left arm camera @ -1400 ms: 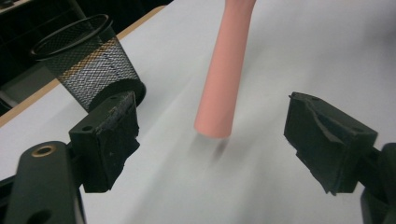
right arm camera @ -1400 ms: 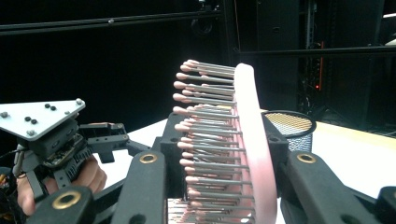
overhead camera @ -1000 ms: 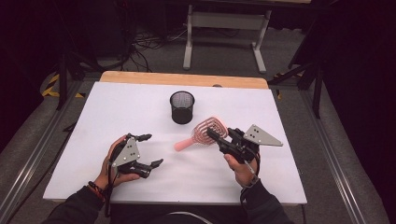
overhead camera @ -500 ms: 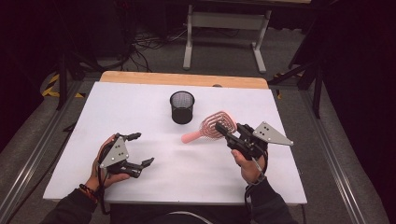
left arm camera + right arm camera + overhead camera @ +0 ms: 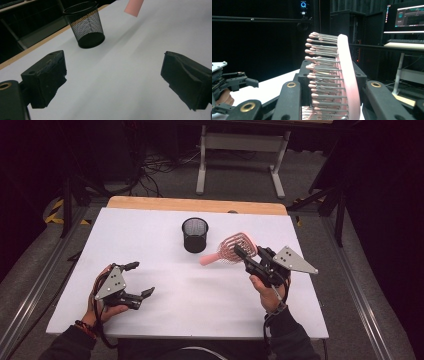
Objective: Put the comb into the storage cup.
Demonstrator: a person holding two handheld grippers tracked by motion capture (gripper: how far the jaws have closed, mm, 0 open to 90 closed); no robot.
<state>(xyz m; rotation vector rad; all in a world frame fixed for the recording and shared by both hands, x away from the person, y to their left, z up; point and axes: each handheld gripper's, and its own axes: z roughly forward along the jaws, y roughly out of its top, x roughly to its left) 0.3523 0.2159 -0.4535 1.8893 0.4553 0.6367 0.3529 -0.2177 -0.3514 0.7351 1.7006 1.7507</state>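
Note:
A pink hairbrush [image 5: 234, 247] is held up off the white table [image 5: 200, 305], its handle pointing left toward a black mesh cup [image 5: 195, 234]. My right gripper [image 5: 242, 253] is shut on the brush head. In the right gripper view the brush [image 5: 337, 75] stands on edge between the jaws, bristles facing left. My left gripper [image 5: 142, 279] rests low at the table's near left, open and holding nothing. In the left gripper view its gripper [image 5: 112, 80] stands wide, with the cup [image 5: 86, 25] ahead and the pink handle tip [image 5: 134, 6] at the top.
A wooden strip [image 5: 197, 205] runs along the table's far edge. A grey metal stand [image 5: 240, 157] is on the floor behind it, beside cables. A lit monitor [image 5: 409, 16] is at the far right. The left gripper [image 5: 232, 82] is off to the left.
My right gripper has lifted the hairbrush up and carried it right and away from me. My left gripper has drifted left, still open.

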